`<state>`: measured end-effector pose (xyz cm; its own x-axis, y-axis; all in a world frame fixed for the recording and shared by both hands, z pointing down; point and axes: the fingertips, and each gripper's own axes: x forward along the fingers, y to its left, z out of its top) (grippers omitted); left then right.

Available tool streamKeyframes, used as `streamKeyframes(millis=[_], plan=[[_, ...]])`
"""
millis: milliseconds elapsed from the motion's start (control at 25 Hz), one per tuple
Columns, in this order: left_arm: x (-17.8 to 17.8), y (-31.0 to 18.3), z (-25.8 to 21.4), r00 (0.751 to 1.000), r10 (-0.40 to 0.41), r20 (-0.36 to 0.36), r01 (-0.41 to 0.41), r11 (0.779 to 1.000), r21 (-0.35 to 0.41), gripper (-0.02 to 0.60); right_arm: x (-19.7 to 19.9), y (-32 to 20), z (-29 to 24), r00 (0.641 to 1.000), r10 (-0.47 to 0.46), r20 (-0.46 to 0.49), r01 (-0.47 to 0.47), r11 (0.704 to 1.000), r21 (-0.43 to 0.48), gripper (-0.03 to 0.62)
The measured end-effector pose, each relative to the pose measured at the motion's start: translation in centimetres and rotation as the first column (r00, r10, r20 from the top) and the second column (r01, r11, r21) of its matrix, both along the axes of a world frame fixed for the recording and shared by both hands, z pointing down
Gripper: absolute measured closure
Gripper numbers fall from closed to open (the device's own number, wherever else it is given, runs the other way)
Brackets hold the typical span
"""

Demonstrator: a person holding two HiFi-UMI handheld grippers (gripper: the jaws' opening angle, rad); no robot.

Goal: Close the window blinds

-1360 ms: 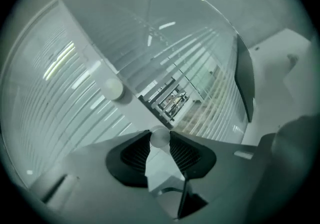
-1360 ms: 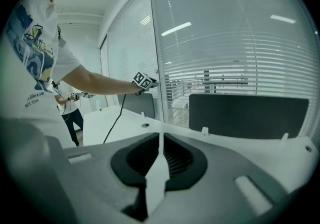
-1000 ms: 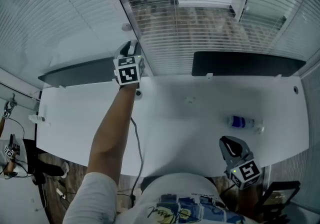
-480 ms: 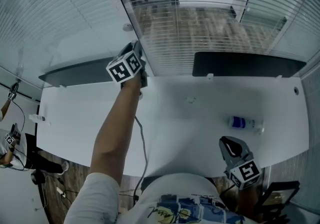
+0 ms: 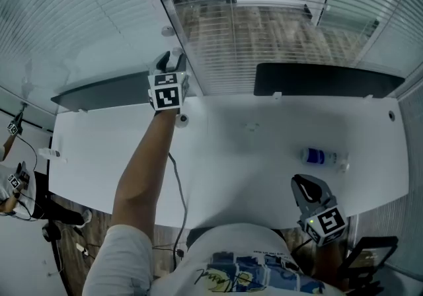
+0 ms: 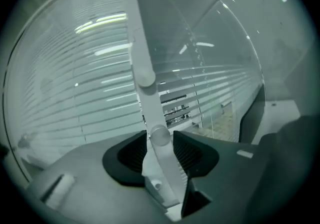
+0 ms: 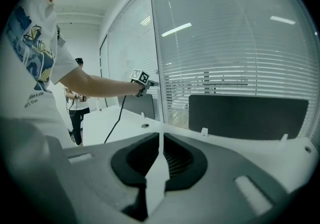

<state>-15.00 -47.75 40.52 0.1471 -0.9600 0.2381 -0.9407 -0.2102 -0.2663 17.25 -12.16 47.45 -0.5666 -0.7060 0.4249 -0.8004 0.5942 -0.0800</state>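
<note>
My left gripper (image 5: 170, 62) reaches to the white window frame post (image 6: 141, 63) between two glass panes. Its jaws have just been opening. A round knob (image 6: 160, 136) on the post sits between them, and the pads stand apart from it. A second knob (image 6: 146, 77) is higher on the post. The blind slats (image 6: 75, 98) in the left pane look nearly flat and shut; those in the middle pane (image 5: 264, 37) let the room behind show through. My right gripper (image 5: 309, 190) rests shut and empty at the desk's near edge.
A white desk (image 5: 251, 176) runs under the window, with dark divider panels (image 5: 324, 81) at its back edge. A water bottle (image 5: 322, 158) lies at the right. A cable (image 5: 177, 176) trails from my left arm. A person (image 7: 79, 103) stands at the far left.
Half a second ago the left gripper's marker cube was tilted; it is level again, still at the post. The right gripper has stayed put.
</note>
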Motion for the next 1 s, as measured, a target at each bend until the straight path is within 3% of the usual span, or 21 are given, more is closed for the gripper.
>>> streamKeyframes(millis=[80,160,280,400,600,680,760,840,920,1000], plan=[[0.4,-0.1,-0.4,0.985,0.034,0.169,-0.038,0.999,0.024,0.411,-0.2,-0.4,-0.1,1.0,-0.003,0.002,0.003,1.0,0.004,0.577],[0.9,0.1,-0.4,0.942,0.065,0.33,-0.082,0.996,0.035,0.411,-0.2,-0.2,0.1,1.0,-0.007,0.001,0.007,1.0,-0.005,0.577],[1.2,0.5,0.3,0.84,0.101,0.533,-0.134,0.991,0.024,0.411,-0.2,0.4,0.4,1.0,-0.012,-0.005,0.012,1.0,-0.021,0.577],[1.5,-0.2,0.5,0.724,0.112,0.681,-0.164,0.986,0.013,0.411,-0.2,0.1,0.0,1.0,-0.011,-0.005,0.011,1.0,-0.016,0.577],[2.0,-0.7,1.5,0.522,0.124,0.844,-0.211,0.977,-0.013,0.417,-0.3,-0.1,-0.1,1.0,-0.015,-0.005,0.015,1.0,-0.007,0.577],[2.1,-0.9,1.6,0.476,0.124,0.871,-0.218,0.976,-0.019,0.439,-0.3,0.0,0.1,1.0,-0.013,-0.005,0.013,1.0,-0.011,0.577],[2.1,-1.0,1.5,0.459,0.126,0.879,-0.223,0.975,-0.023,0.456,-0.3,0.0,0.1,1.0,-0.012,-0.004,0.012,1.0,-0.013,0.577],[2.2,-0.9,1.4,0.463,0.135,0.876,-0.228,0.973,-0.03,0.456,-0.3,-0.1,0.2,1.0,-0.012,-0.004,0.012,1.0,-0.012,0.577],[2.2,-0.8,1.3,0.5,0.137,0.855,-0.224,0.974,-0.026,0.457,-0.3,-0.1,0.2,1.0,-0.012,-0.004,0.012,1.0,-0.014,0.577],[1.9,-1.0,1.1,0.573,0.12,0.811,-0.2,0.98,-0.004,0.456,-0.3,-0.1,0.2,1.0,-0.012,-0.003,0.012,1.0,-0.013,0.577]])
